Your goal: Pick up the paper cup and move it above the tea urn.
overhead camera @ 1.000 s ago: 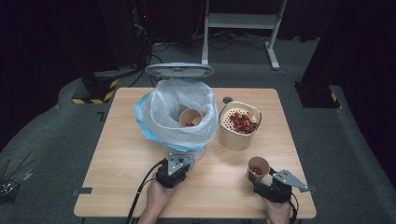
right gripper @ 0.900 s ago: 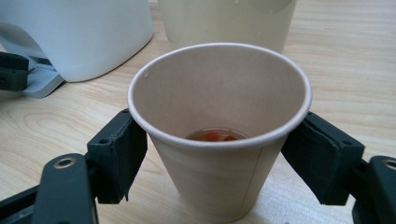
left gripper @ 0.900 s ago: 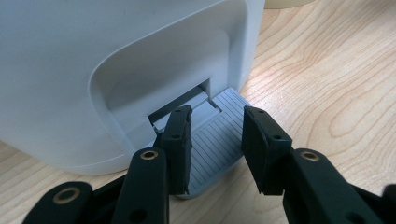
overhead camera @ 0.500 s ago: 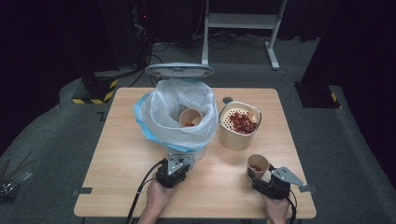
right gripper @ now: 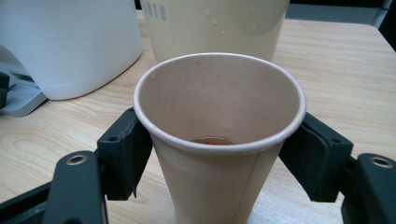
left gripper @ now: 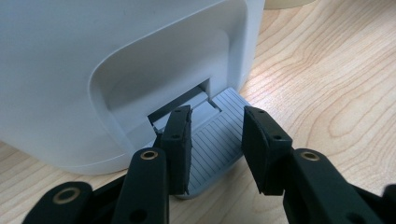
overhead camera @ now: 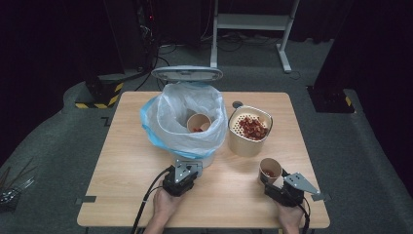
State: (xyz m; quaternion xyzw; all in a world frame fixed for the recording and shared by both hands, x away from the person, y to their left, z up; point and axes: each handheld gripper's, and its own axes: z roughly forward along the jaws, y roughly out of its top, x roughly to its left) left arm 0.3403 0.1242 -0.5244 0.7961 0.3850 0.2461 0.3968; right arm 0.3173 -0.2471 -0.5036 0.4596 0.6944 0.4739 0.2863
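Change: right gripper (right gripper: 219, 158) jaws have just been closing around paper cup (right gripper: 219, 140), pads now at its sides, grip apparently made. Cup: upright, near right of bench (overhead camera: 122, 170). Left gripper (left gripper: 215, 140): closed down on bin pedal (left gripper: 212, 144), lid (overhead camera: 186, 74) up. Lift-ready, likely.

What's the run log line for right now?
left tool: pressing bin pedal | right tool: closing around paper cup | bin lid: up
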